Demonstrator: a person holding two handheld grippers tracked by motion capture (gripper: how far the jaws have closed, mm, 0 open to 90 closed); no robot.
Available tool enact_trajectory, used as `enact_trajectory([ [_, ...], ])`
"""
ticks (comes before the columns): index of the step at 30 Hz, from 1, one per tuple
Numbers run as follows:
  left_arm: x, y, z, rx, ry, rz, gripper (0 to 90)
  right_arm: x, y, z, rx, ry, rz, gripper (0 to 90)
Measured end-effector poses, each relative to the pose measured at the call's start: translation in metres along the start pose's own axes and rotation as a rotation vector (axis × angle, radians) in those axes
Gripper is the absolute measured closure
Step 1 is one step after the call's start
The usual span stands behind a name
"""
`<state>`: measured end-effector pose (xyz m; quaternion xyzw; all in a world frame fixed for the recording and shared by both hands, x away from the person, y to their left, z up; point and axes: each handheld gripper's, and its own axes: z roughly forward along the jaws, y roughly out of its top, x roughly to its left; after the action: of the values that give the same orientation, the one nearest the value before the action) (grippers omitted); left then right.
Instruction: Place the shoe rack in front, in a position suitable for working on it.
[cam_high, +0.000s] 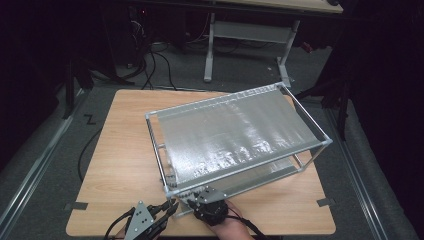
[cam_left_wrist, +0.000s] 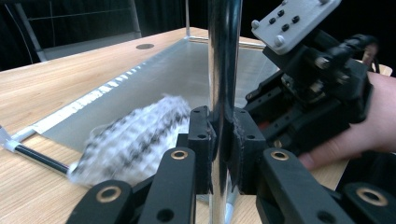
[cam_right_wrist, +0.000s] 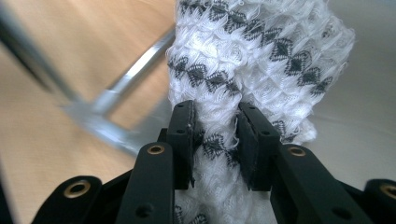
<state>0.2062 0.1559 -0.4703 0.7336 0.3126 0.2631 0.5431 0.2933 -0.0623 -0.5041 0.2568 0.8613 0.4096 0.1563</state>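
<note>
Wooden table (cam_high: 120, 150) (dim room) bears metal rack (cam_high: 240, 130).

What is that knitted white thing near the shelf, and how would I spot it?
Start at the metal rack on the wooden table. At its near corner, on the lower shelf, the right gripper pinches a fabric bundle. It is the one soft thing there: white waffle knit with dark diamond rows.
</note>
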Motion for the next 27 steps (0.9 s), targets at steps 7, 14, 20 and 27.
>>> enact_trajectory([
  [7, 0.0, 0.0, 0.0, 0.001, -0.003, 0.0, 80.3, -0.032, -0.009, -0.007, 0.011, -0.1, 0.045, 68.8],
  [14, 0.001, 0.0, 0.001, 0.0, -0.005, -0.001, 80.4, -0.075, -0.021, -0.019, 0.028, -0.204, 0.171, 68.7],
  [20, 0.0, 0.001, 0.001, 0.002, -0.003, 0.0, 80.3, -0.11, -0.034, -0.033, 0.05, -0.326, 0.21, 68.5],
  [27, 0.001, 0.001, 0.001, 0.002, -0.004, 0.001, 80.3, -0.161, -0.054, -0.056, 0.072, -0.456, 0.28, 68.1],
])
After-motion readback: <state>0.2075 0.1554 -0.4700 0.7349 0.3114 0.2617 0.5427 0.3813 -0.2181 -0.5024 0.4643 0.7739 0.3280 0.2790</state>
